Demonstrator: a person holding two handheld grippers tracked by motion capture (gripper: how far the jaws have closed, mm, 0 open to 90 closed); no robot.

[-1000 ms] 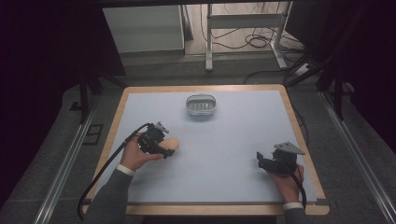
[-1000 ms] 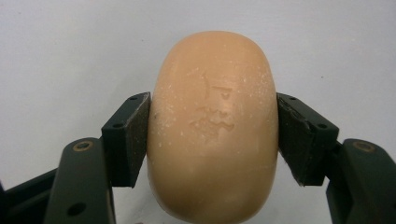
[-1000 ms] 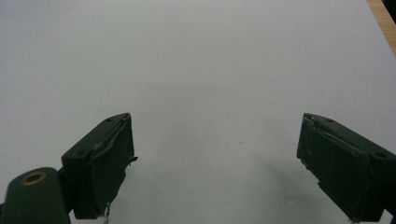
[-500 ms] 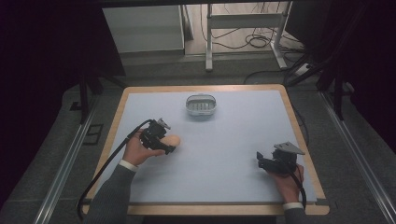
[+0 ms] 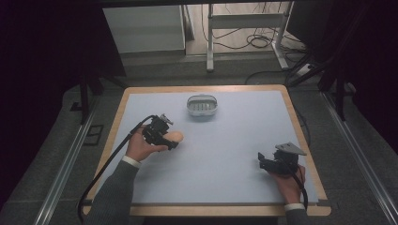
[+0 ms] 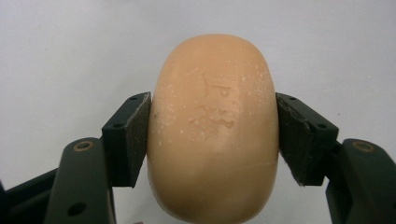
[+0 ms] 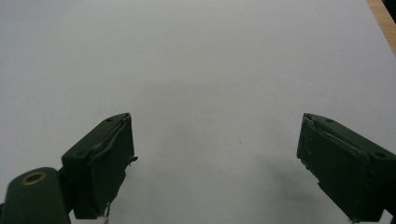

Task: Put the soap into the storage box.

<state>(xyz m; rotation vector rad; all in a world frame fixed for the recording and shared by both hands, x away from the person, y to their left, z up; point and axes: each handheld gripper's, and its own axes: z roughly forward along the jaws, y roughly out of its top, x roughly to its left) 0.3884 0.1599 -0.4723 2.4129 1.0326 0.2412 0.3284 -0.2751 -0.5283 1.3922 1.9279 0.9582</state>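
left hand-held gripper [image 5: 170, 138] clamps the soap [image 6: 214, 126] by its sides for carrying toward the dish [image 5: 202, 106] ahead; right hand-held gripper [image 7: 215, 163] gapes, idle.

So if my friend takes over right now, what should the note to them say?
Left gripper: shut on the orange soap bar, gripped on both sides, above the blue table mat.
Right gripper: open, holding nothing, low near the mat's right edge.
The soap dish sits at the far middle of the mat, with nothing in it.
Done: soap picked up.
Left, probably: carry the soap to the dish, set it in, and let go.
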